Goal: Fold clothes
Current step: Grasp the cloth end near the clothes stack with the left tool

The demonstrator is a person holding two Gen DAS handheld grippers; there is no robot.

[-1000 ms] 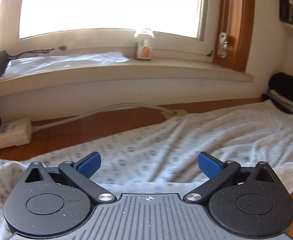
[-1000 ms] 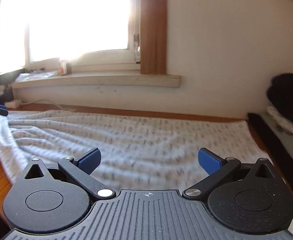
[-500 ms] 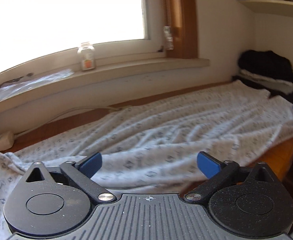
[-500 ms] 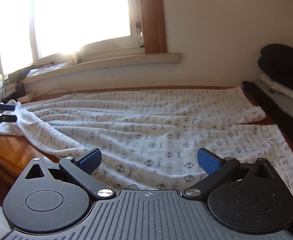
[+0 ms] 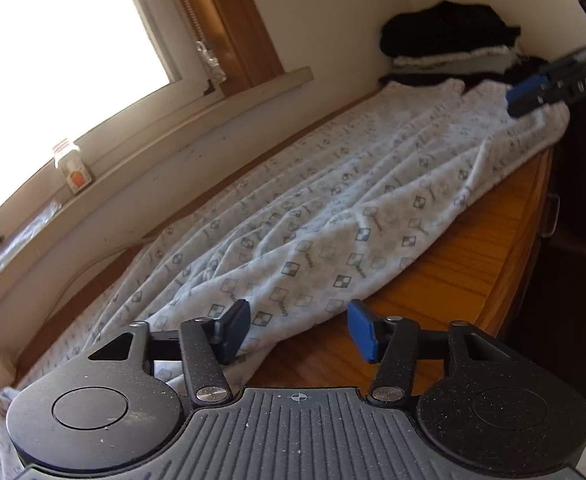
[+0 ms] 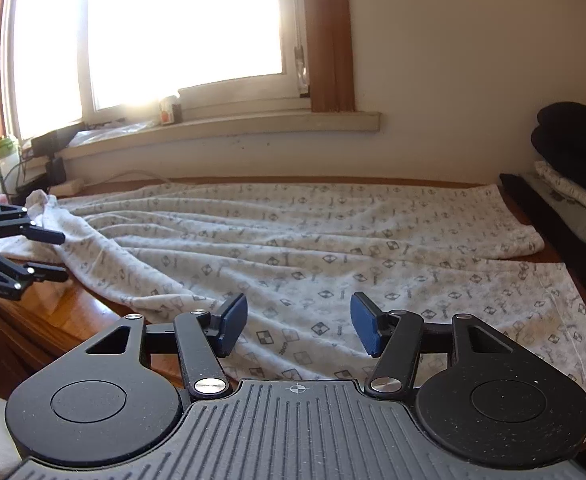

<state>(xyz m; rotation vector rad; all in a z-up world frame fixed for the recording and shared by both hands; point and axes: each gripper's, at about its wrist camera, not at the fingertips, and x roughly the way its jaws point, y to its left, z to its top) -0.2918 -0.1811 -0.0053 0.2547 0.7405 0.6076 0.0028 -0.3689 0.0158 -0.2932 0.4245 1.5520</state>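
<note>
Step in hand, as I read it: taking hold of the cloth at both ends before the first fold. The patterned white garment lies spread and rumpled on the wooden table, running from lower left to upper right in the left wrist view, and across the middle of the right wrist view.

Left gripper: jaws closing, about half spread. The cloth's near edge lies just past the left pad, in the gap's upper left; bare wood shows under the right pad. Pads do not press on fabric yet, so nothing is held. The same tool shows at the left edge of the right wrist view, fingers pointing at the bunched end of the cloth.

Right gripper: jaws closing, also about half spread. Cloth fills the space beyond and below the pads, but no fold is pinched between them. In the left wrist view it sits at upper right, over the far end of the cloth, beside the dark stack.

Next move, a judgement: each tool needs to dip so the pads straddle an edge, then finish closing on fabric. Risk: the left one closes over wood and misses the hem.
</note>
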